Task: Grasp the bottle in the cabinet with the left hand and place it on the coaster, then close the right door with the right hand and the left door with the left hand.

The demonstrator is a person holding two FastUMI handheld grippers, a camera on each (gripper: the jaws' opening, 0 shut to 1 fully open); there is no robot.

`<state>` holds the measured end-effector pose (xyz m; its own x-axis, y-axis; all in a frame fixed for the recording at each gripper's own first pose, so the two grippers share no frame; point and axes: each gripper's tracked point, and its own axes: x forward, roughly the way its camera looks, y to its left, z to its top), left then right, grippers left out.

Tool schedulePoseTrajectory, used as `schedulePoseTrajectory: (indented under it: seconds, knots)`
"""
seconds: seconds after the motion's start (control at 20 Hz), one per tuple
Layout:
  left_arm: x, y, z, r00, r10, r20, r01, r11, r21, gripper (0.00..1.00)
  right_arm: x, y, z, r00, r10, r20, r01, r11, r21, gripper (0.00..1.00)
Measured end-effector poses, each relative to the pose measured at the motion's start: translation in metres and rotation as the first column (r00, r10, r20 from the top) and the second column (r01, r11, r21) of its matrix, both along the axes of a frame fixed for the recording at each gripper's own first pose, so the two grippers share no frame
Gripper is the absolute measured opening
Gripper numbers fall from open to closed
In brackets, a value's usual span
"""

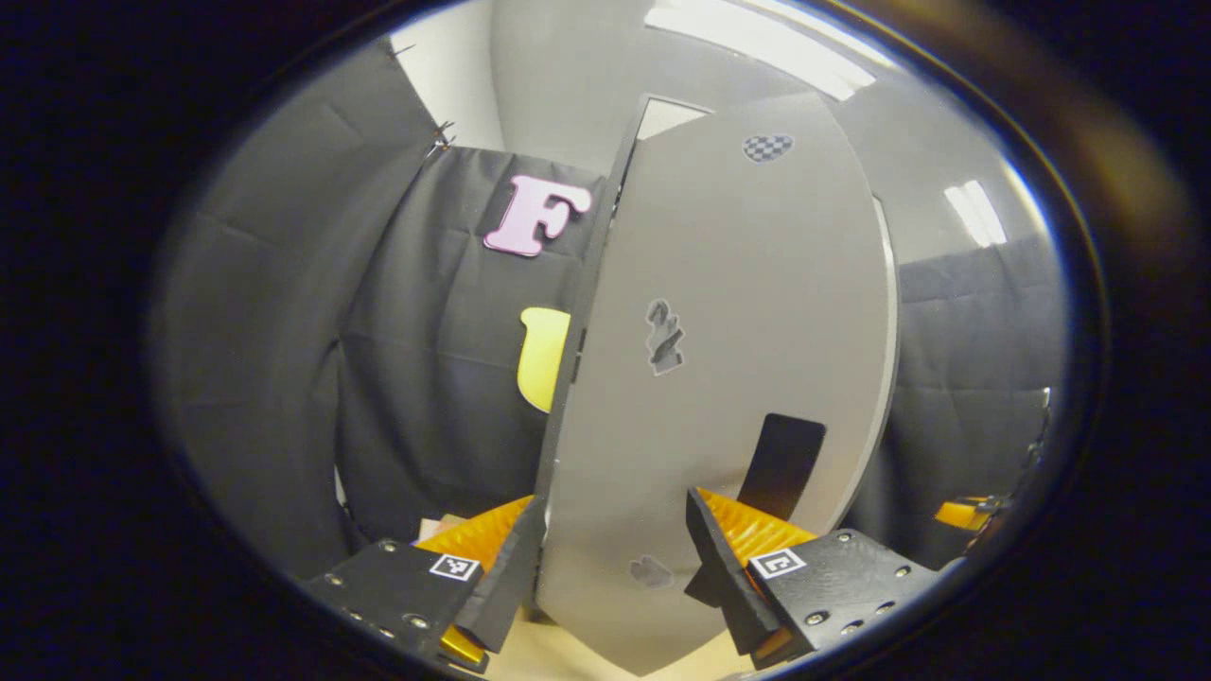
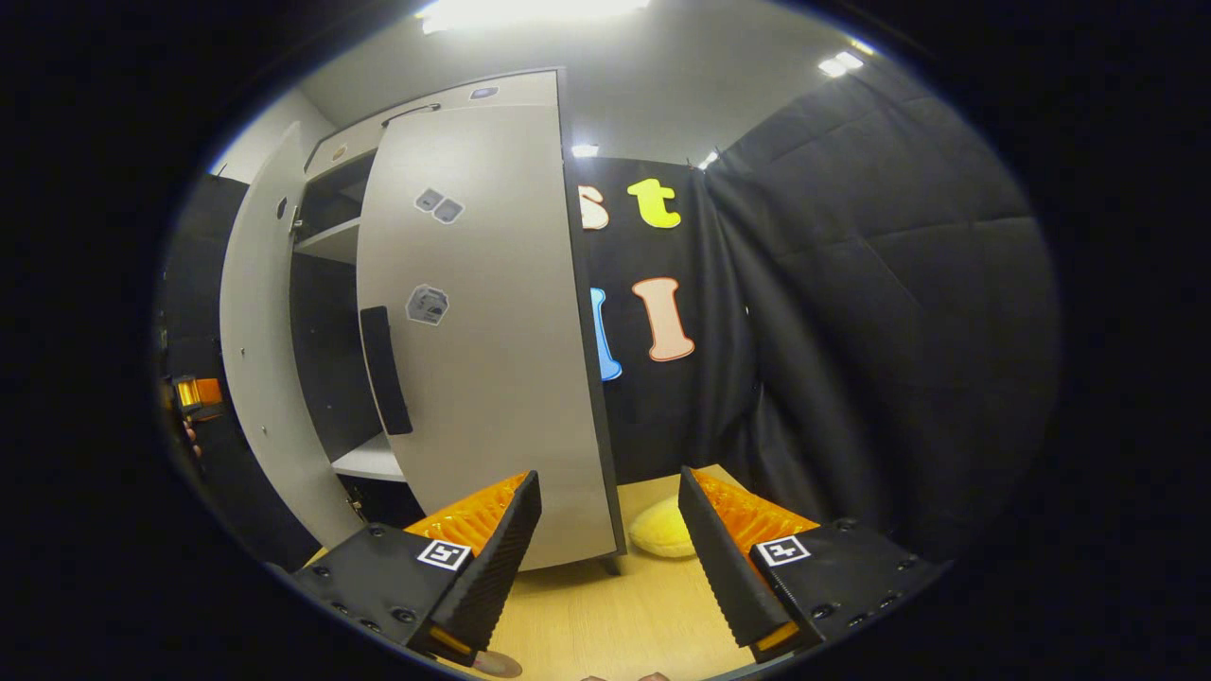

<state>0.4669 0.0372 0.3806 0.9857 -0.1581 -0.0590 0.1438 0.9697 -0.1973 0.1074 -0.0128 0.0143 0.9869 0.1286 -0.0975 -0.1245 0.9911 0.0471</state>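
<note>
The cabinet's left door (image 1: 719,312), a grey panel with a black handle (image 1: 781,463), stands close in front of my left gripper (image 1: 615,567). That gripper is open, its fingers spread before the door's lower part, nothing between them. In the right gripper view the right door (image 2: 492,359) with its black handle (image 2: 386,369) stands partly swung before the cabinet's dark interior (image 2: 326,378). The left door (image 2: 255,359) is swung outward. My right gripper (image 2: 610,549) is open and empty near the right door's lower corner. A yellow coaster (image 2: 658,530) lies on the table.
A white shelf (image 2: 369,462) and an upper shelf (image 2: 331,241) show inside the cabinet. The light wooden table (image 2: 605,624) runs under the right gripper. The other gripper (image 1: 965,515) shows far right in the left gripper view; the left gripper (image 2: 194,392) shows beyond the left door.
</note>
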Motion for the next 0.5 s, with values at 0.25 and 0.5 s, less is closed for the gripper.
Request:
schedulePoseTrajectory:
  seconds: [0.25, 0.5]
  knots:
    - [-0.006, -0.022, 0.0, 0.996, 0.091, 0.0, -0.09, 0.993, 0.081, 0.88, 0.015, -0.025, 0.0, 1.0, 0.006, -0.015, -0.005, 0.999, 0.033, 0.94]
    - [-0.049, -0.027, 0.002, 0.987, 0.157, 0.022, -0.159, 0.981, 0.109, 0.88, 0.032, -0.038, -0.014, 0.997, 0.054, -0.054, -0.051, 0.997, 0.054, 0.94]
